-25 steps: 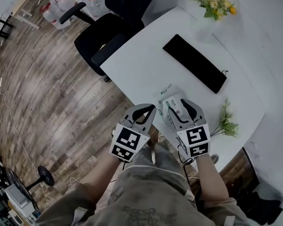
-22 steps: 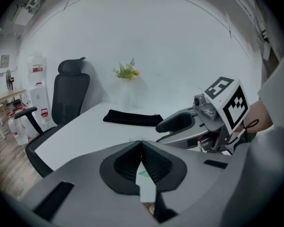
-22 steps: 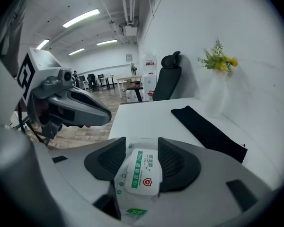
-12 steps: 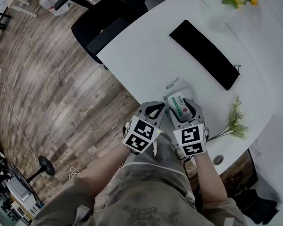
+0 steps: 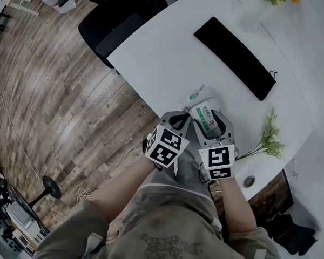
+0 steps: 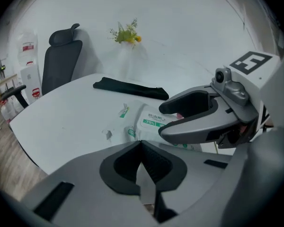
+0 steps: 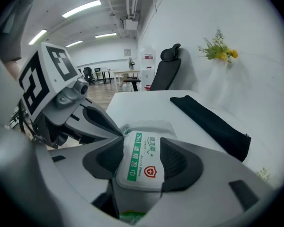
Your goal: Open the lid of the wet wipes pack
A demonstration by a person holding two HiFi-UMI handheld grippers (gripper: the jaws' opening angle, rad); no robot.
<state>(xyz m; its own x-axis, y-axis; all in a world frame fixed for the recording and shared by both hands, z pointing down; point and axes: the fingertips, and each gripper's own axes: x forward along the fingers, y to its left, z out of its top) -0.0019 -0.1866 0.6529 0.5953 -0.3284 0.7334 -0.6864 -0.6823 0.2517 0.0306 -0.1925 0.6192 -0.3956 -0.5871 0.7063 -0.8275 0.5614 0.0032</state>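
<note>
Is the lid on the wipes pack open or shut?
Shut: the white lid lies flat on the wet wipes pack, with no raised edge.

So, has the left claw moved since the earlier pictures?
Yes. The left claw has come nearer to the wet wipes pack, its tip now at the edge of the table.

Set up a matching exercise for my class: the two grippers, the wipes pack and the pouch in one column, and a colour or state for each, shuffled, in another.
Things:
1 left gripper
2 right gripper
3 pouch
4 wet wipes pack

Descriptions:
a white with green print
b jaws together, empty
c black, lying beyond the pack
d jaws apart, astride the pack

Pairs: 1-b, 2-d, 3-c, 4-a.

Note: the right gripper's jaws have just been opening, with the pack between them.
</note>
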